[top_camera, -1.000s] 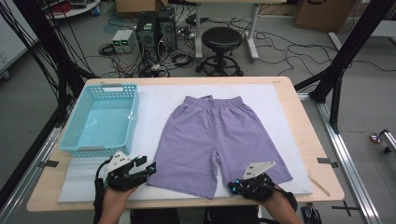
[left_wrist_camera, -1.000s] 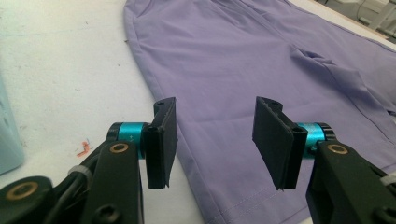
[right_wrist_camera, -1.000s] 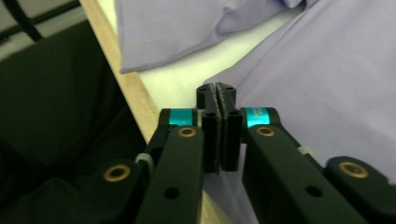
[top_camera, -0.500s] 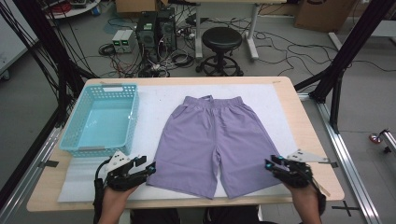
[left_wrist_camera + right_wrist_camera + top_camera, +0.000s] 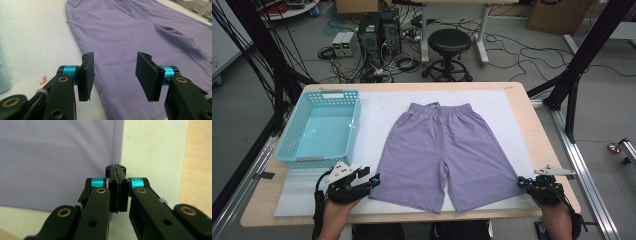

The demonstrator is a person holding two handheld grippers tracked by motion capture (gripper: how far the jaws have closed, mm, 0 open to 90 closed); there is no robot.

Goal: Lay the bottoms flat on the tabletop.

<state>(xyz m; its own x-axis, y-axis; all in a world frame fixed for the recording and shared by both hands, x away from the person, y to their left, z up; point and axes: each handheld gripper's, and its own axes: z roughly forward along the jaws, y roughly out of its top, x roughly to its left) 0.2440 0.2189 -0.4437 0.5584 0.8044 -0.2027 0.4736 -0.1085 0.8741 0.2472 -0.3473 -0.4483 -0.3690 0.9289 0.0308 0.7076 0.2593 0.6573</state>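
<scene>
Right gripper view: jaws of right gripper pressed together, seemingly pinching the hem corner of soft, light purple fabric shorts; left gripper spread w/ nothing between. Hem corners judged best grip pts.

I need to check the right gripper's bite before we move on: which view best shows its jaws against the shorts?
The right gripper view: the right gripper has its jaws pressed together at the side edge of the purple shorts; whether cloth is pinched I cannot tell. The high view shows it small, at the leg's corner.
</scene>
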